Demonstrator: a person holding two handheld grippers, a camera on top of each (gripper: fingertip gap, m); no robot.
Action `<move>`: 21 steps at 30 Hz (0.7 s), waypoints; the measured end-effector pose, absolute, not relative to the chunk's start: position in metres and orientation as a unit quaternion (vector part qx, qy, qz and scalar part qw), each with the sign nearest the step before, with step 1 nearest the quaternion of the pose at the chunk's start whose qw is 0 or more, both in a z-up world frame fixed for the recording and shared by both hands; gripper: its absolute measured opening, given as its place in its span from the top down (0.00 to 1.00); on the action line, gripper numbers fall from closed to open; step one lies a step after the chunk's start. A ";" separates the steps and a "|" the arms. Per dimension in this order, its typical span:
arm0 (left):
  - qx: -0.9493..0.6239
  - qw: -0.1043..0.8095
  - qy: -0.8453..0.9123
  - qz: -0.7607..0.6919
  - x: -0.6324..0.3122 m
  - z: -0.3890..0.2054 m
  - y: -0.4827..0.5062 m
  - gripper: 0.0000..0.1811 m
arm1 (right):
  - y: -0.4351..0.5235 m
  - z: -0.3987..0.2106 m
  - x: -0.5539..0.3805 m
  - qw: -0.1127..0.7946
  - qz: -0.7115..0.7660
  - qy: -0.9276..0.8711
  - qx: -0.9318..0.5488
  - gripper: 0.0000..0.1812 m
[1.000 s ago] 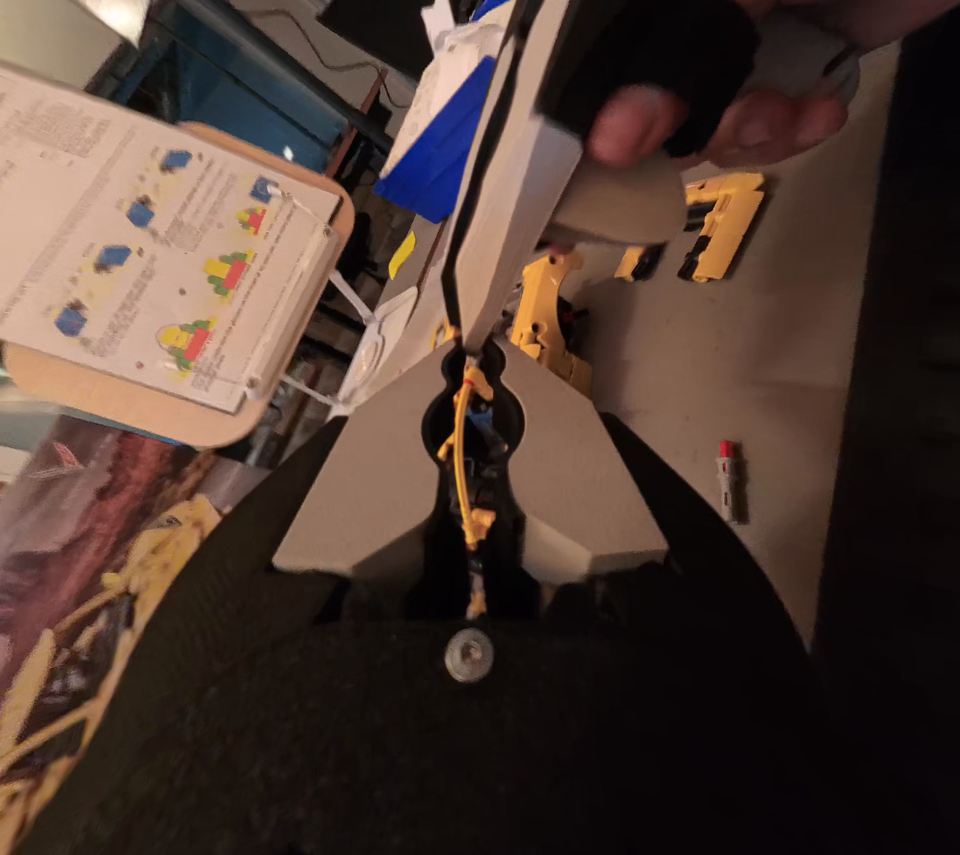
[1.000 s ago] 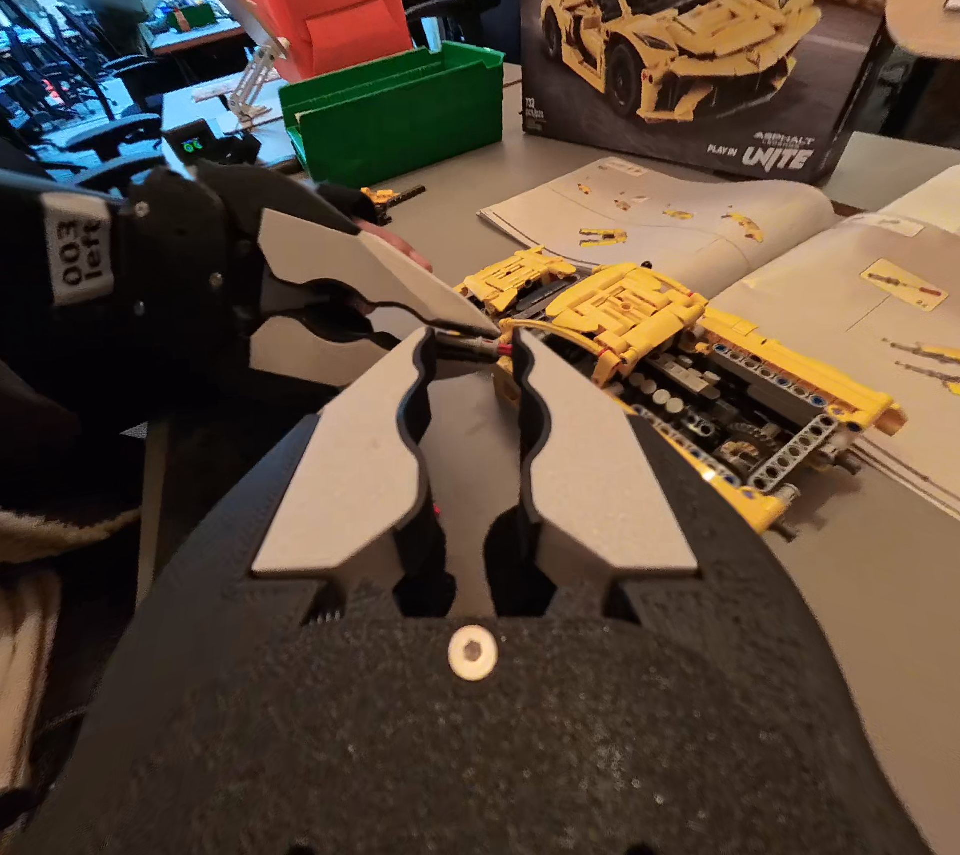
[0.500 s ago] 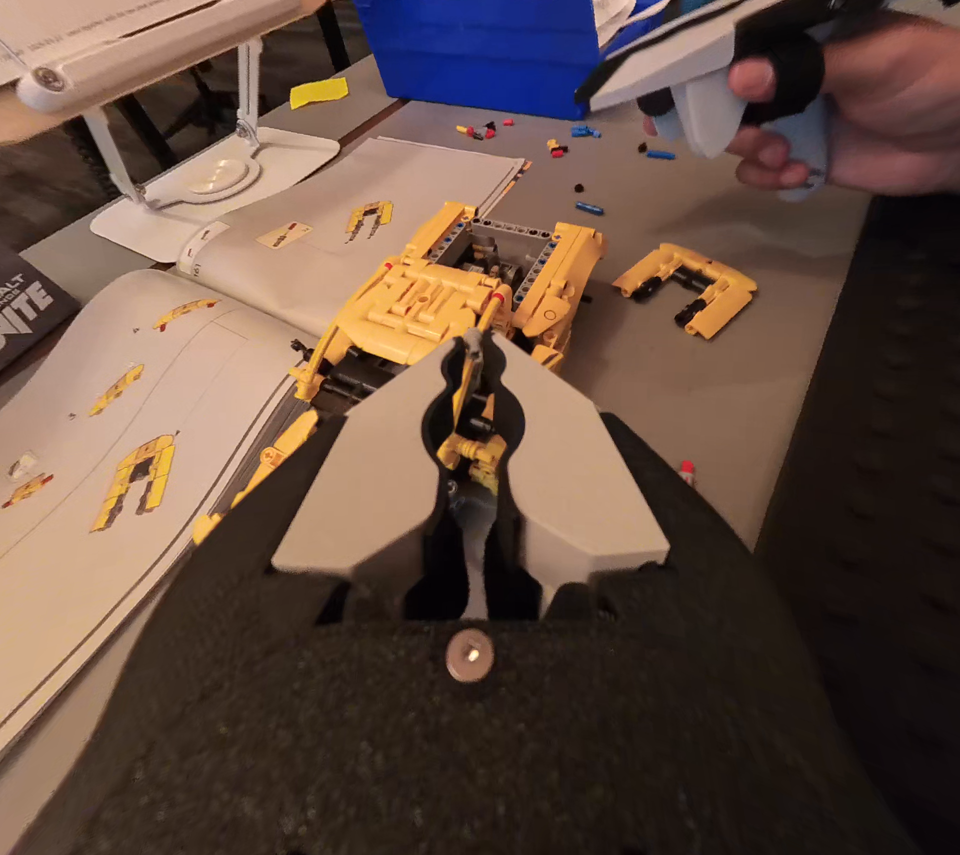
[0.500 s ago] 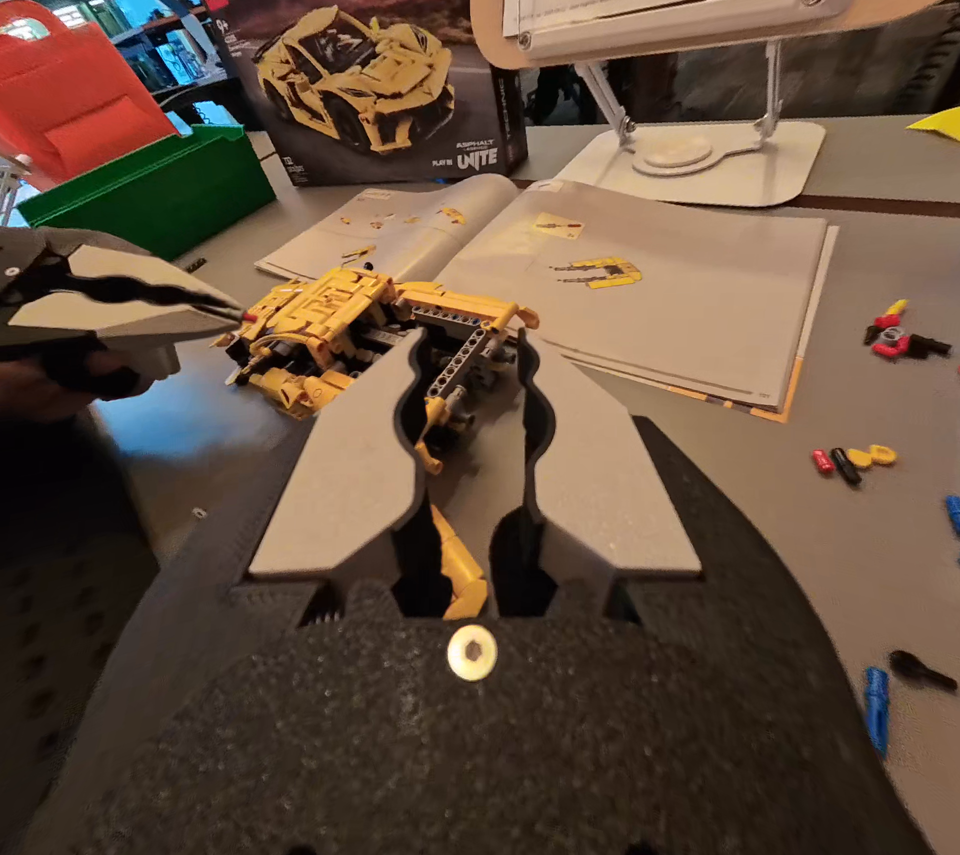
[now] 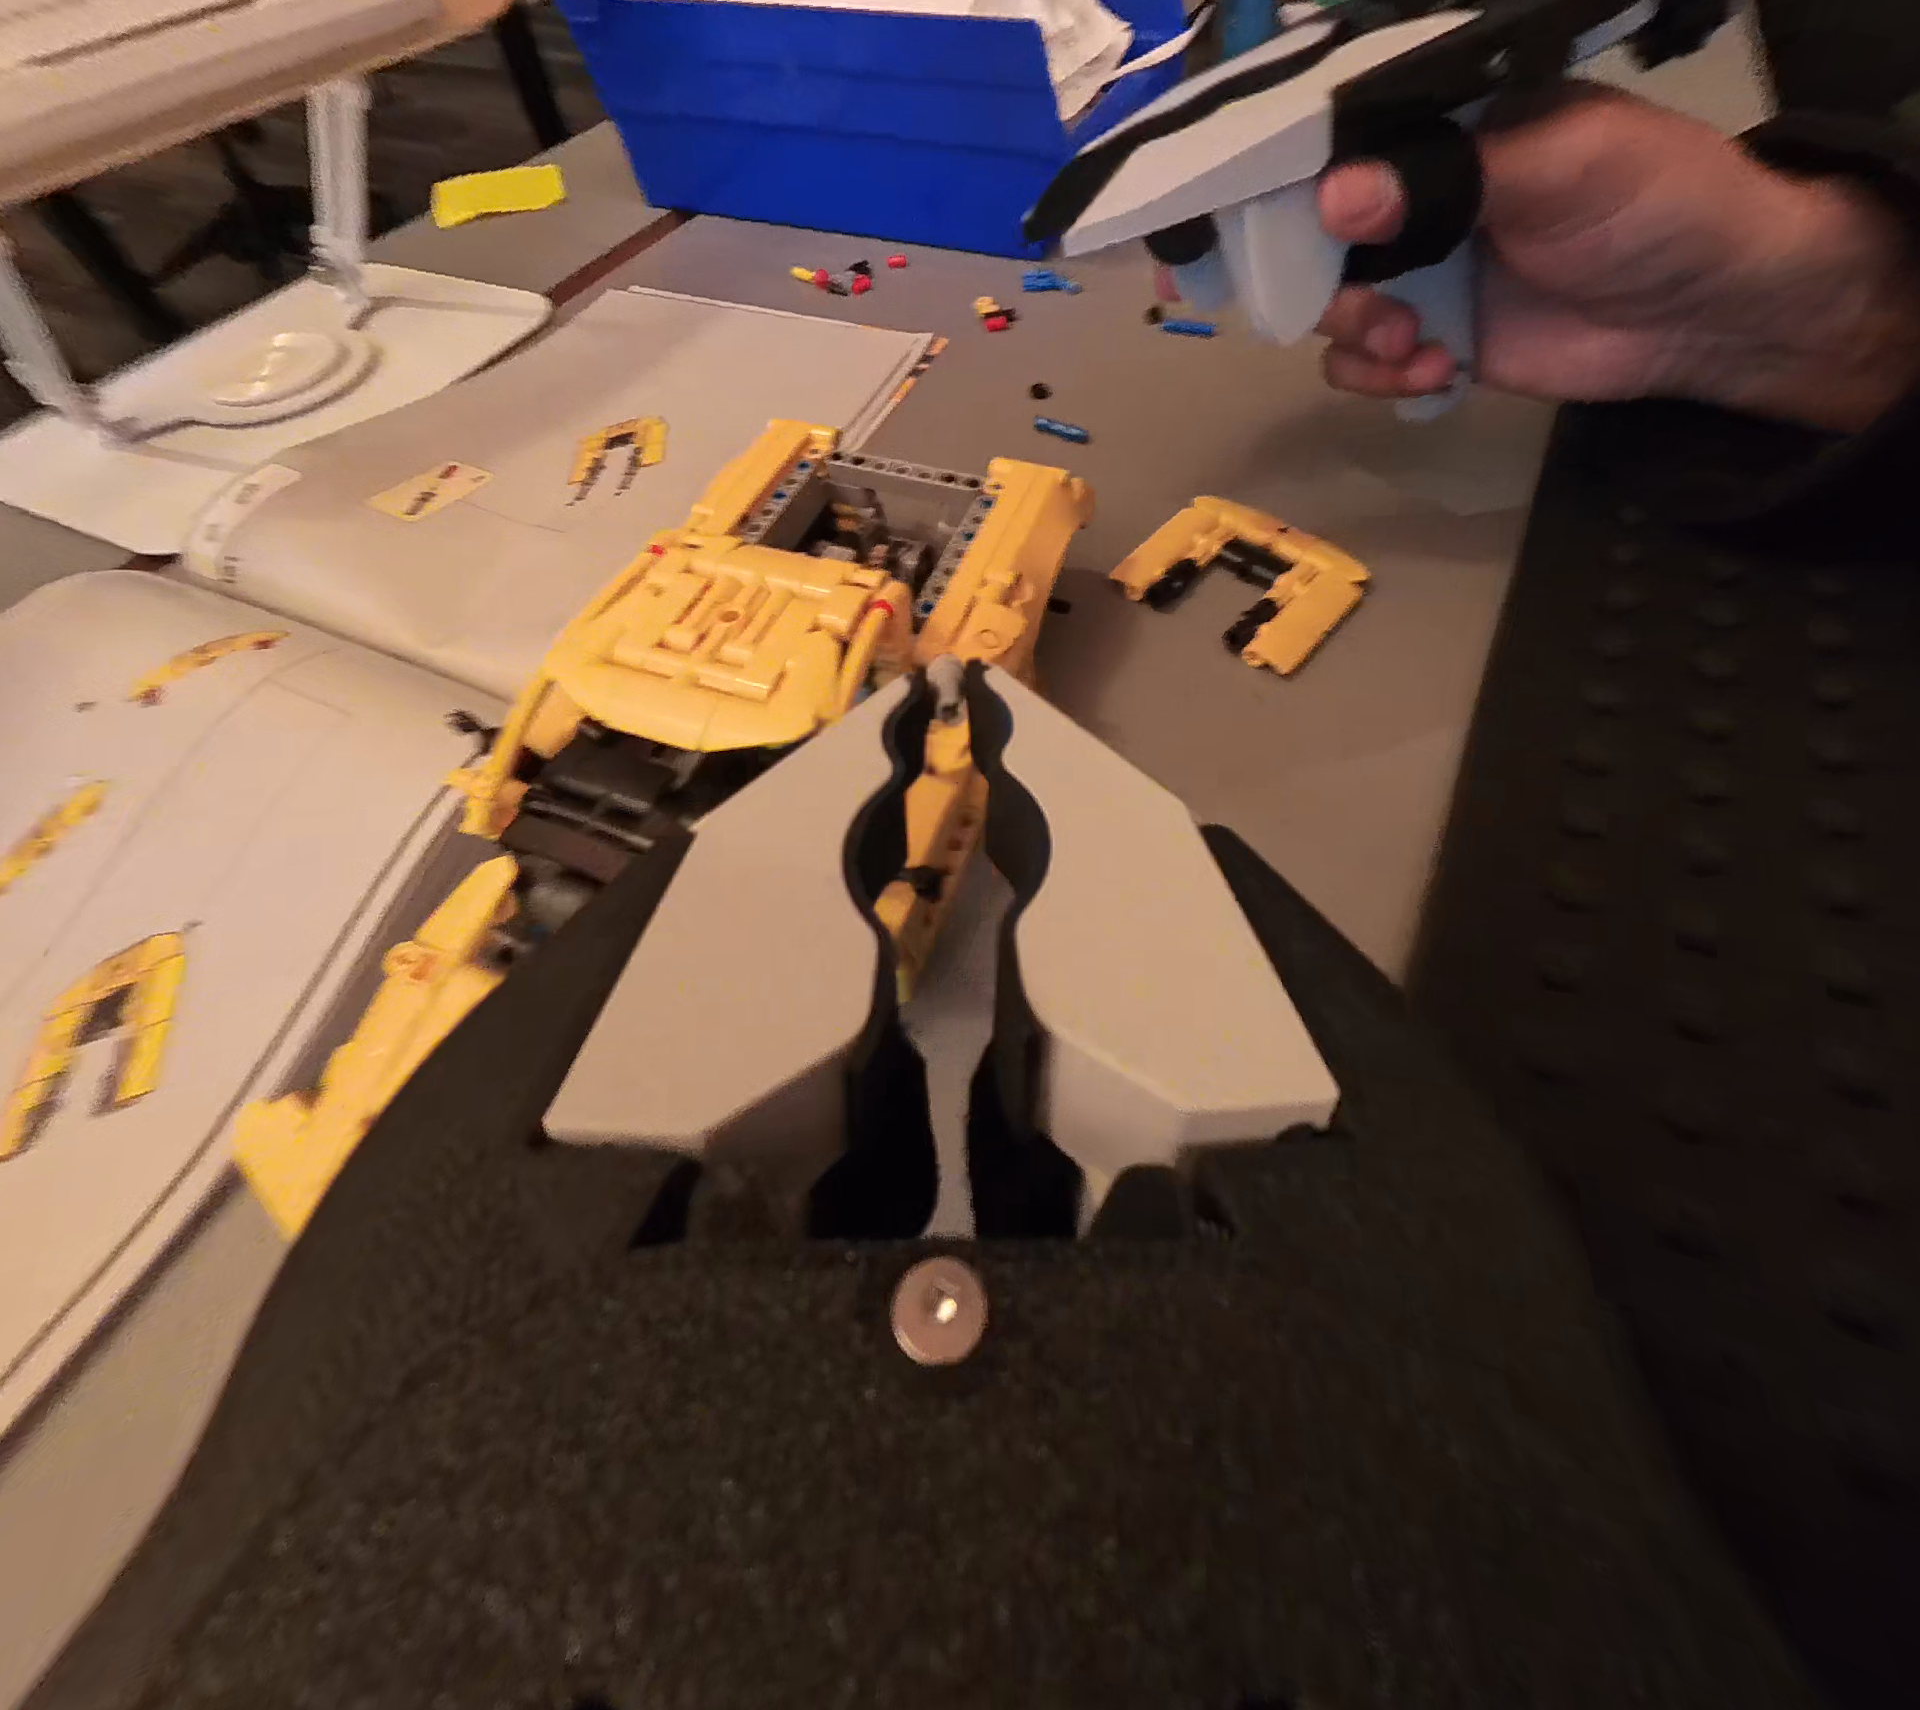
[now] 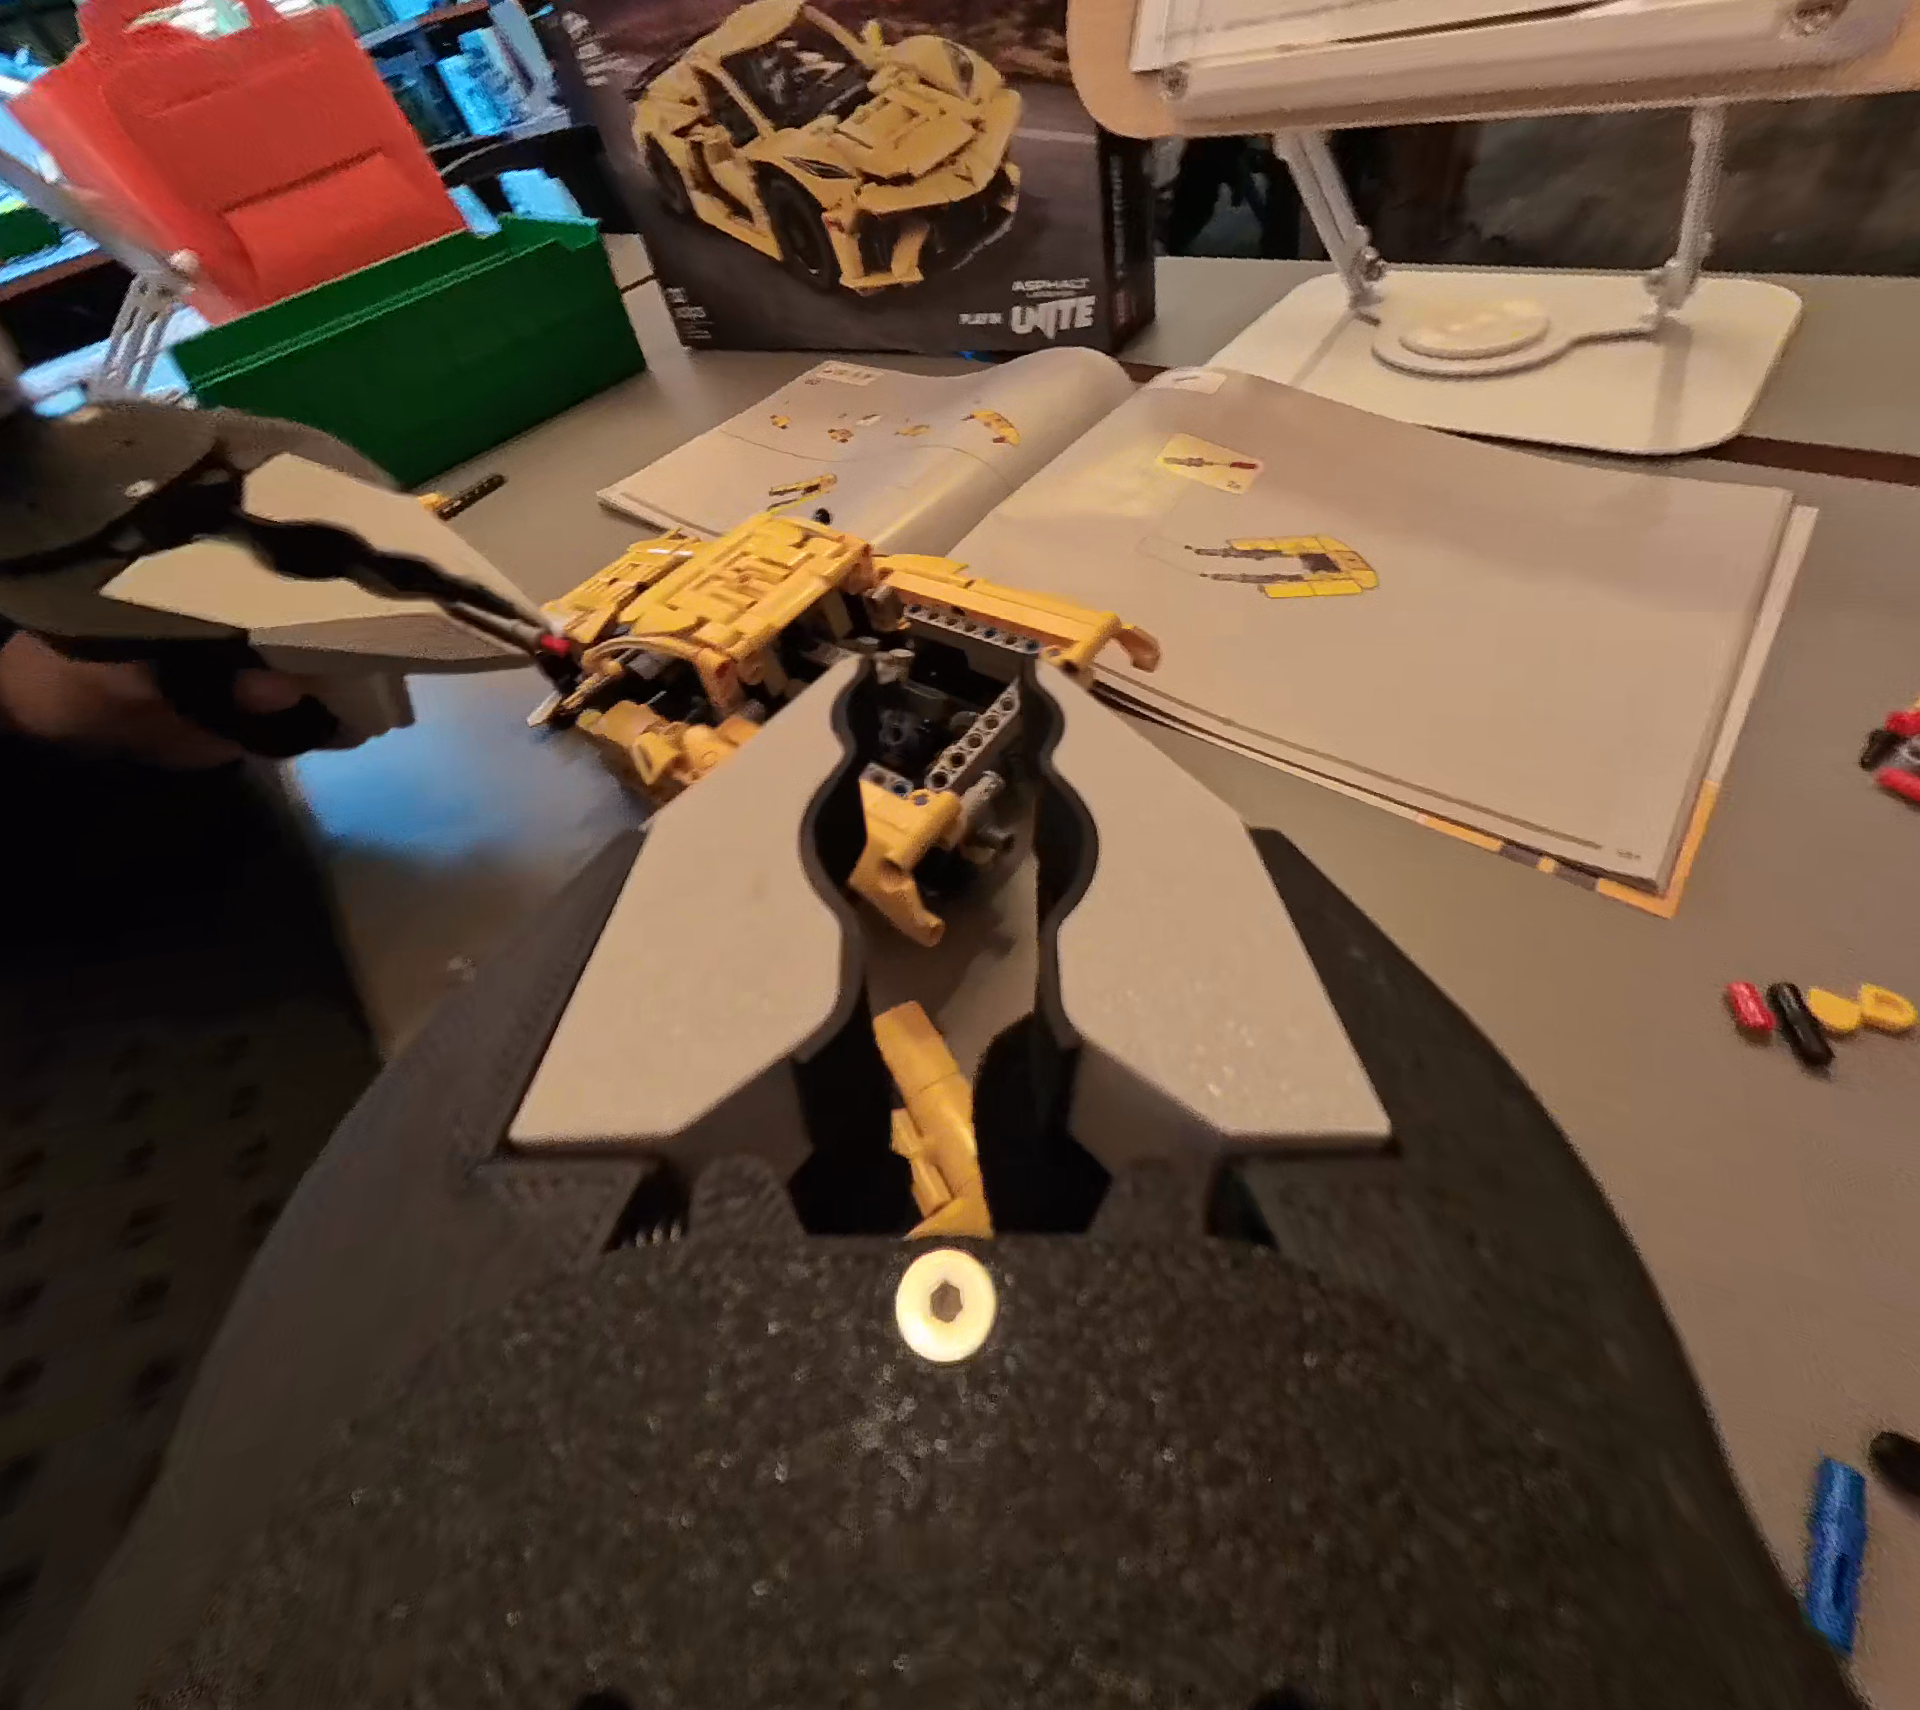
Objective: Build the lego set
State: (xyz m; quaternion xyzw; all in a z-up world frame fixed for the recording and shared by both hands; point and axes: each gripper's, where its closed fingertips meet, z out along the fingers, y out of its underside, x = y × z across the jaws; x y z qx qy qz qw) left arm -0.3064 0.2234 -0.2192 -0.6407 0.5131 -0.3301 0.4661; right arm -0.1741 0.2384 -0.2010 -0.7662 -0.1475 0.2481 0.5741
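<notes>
Beside the open white instruction booklet (image 5: 312,725), the half-built yellow brick car (image 5: 769,621) lay on the table while the left gripper (image 5: 948,692), pinched on a small grey-tipped pin (image 5: 943,686), was judged ready for insertion, and the right gripper (image 6: 951,673) hovered narrow and empty.

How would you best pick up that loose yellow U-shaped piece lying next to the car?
Probably from above, pinching one straight arm of the U-shaped piece across its width. It lies flat on the table, apart from the car, and its open middle leaves room for a finger.
</notes>
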 end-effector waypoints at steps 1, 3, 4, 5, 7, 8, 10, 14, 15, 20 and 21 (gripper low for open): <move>-0.637 0.449 0.517 -0.353 -0.304 -0.219 0.217 0.97 | 0.233 -0.201 -0.182 0.566 0.263 -0.169 -0.763 0.85; -0.632 0.402 0.527 -0.402 -0.300 -0.223 0.199 0.97 | 0.207 -0.215 -0.211 0.501 0.319 -0.260 -0.762 0.84; -0.629 0.384 0.530 -0.420 -0.298 -0.223 0.193 0.96 | 0.193 -0.231 -0.218 0.452 0.316 -0.311 -0.774 0.84; -0.625 0.373 0.534 -0.432 -0.297 -0.223 0.187 0.97 | 0.183 -0.245 -0.219 0.417 0.294 -0.353 -0.784 0.83; -0.619 0.369 0.539 -0.435 -0.297 -0.222 0.183 0.97 | 0.164 -0.261 -0.221 0.383 0.279 -0.401 -0.784 0.84; -0.616 0.373 0.542 -0.433 -0.297 -0.222 0.182 0.97 | 0.160 -0.270 -0.219 0.367 0.262 -0.411 -0.792 0.85; -0.612 0.372 0.548 -0.433 -0.296 -0.222 0.179 0.97 | 0.161 -0.285 -0.211 0.348 0.225 -0.419 -0.808 0.86; -0.609 0.364 0.559 -0.430 -0.294 -0.225 0.173 0.97 | 0.161 -0.294 -0.207 0.341 0.221 -0.422 -0.811 0.92; -0.607 0.363 0.561 -0.429 -0.294 -0.225 0.172 0.97 | 0.163 -0.295 -0.206 0.341 0.220 -0.419 -0.812 0.93; -0.606 0.351 0.565 -0.436 -0.293 -0.227 0.168 0.97 | 0.187 -0.276 -0.190 0.416 0.175 -0.388 -0.804 0.91; -0.606 0.349 0.566 -0.437 -0.293 -0.227 0.167 0.97 | 0.191 -0.277 -0.184 0.419 0.162 -0.382 -0.808 0.89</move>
